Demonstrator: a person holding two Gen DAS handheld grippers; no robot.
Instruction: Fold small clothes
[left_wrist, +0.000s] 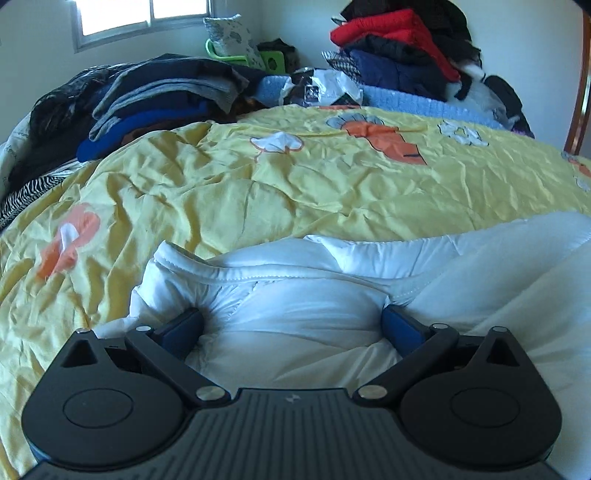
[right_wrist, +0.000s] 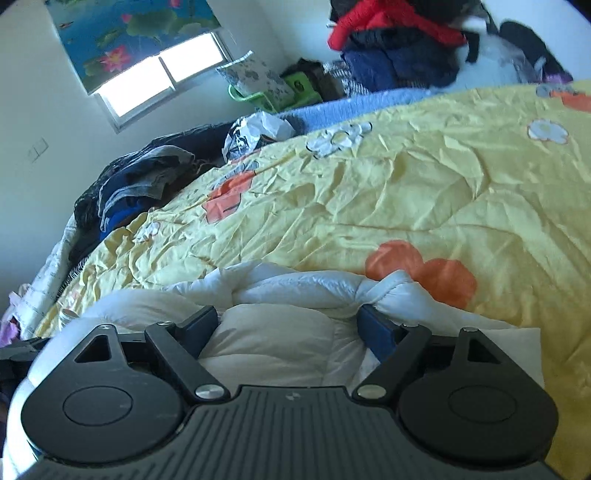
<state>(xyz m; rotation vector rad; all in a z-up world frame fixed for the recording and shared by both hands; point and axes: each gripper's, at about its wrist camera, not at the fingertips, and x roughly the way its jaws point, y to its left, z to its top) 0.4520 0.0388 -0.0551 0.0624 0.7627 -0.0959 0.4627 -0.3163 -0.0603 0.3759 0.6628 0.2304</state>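
Note:
A white garment (left_wrist: 295, 295) lies bunched on the yellow flowered bedspread (left_wrist: 258, 184). My left gripper (left_wrist: 293, 325) is open, its blue-padded fingers (left_wrist: 184, 326) wide apart and pressed into the cloth just below a stitched hem. In the right wrist view the same white garment (right_wrist: 280, 332) fills the space between the fingers of my right gripper (right_wrist: 286, 325), which is also open. A twisted roll of the cloth lies just beyond its fingertips. The tips of both grippers are partly sunk in the fabric.
A stack of folded dark clothes (left_wrist: 147, 99) sits at the far left of the bed. A pile of red and dark clothes (left_wrist: 399, 48) stands at the far right. A crumpled plastic bag (left_wrist: 321, 86) and a blue blanket (left_wrist: 424, 101) lie along the far edge. A window (right_wrist: 155, 77) is behind.

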